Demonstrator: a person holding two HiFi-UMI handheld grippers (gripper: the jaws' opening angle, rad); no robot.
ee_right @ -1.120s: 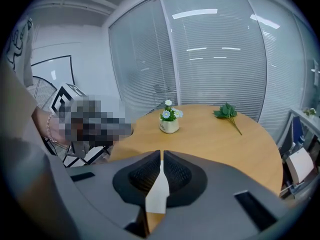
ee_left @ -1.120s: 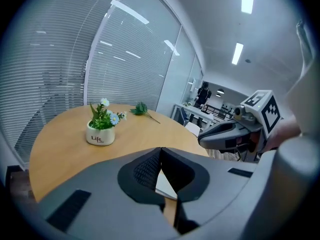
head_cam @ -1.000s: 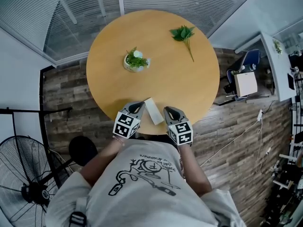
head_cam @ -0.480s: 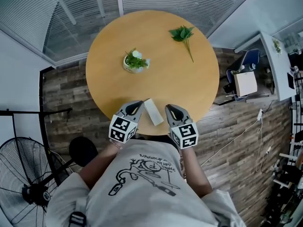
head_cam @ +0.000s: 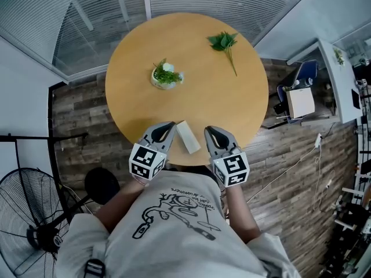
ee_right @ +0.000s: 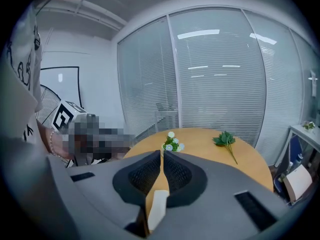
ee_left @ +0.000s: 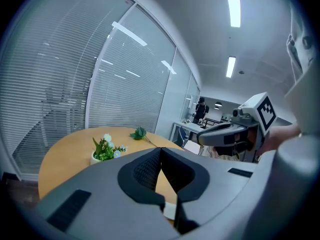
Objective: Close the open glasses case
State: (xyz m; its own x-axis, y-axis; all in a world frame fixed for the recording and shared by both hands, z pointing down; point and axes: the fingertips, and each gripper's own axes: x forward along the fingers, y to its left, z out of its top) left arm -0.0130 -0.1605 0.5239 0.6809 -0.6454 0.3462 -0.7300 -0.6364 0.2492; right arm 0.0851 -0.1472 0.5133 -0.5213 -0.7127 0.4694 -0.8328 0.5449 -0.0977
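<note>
white rectangular glasses case [head_cam: 188, 136] at near rim of round wooden table [head_cam: 232, 91], between my grippers | left gripper [head_cam: 168, 125] pinched together, empty | right gripper [head_cam: 208, 130] same | risk: clumsy nudge slides it off the edge

Small flower pot [head_cam: 166, 75] and leafy sprig [head_cam: 225, 41] on round table [head_cam: 232, 103]

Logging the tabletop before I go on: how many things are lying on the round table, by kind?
White glasses case: 1
Small pot of flowers: 1
Loose green leafy sprig: 1
Total: 3
</note>
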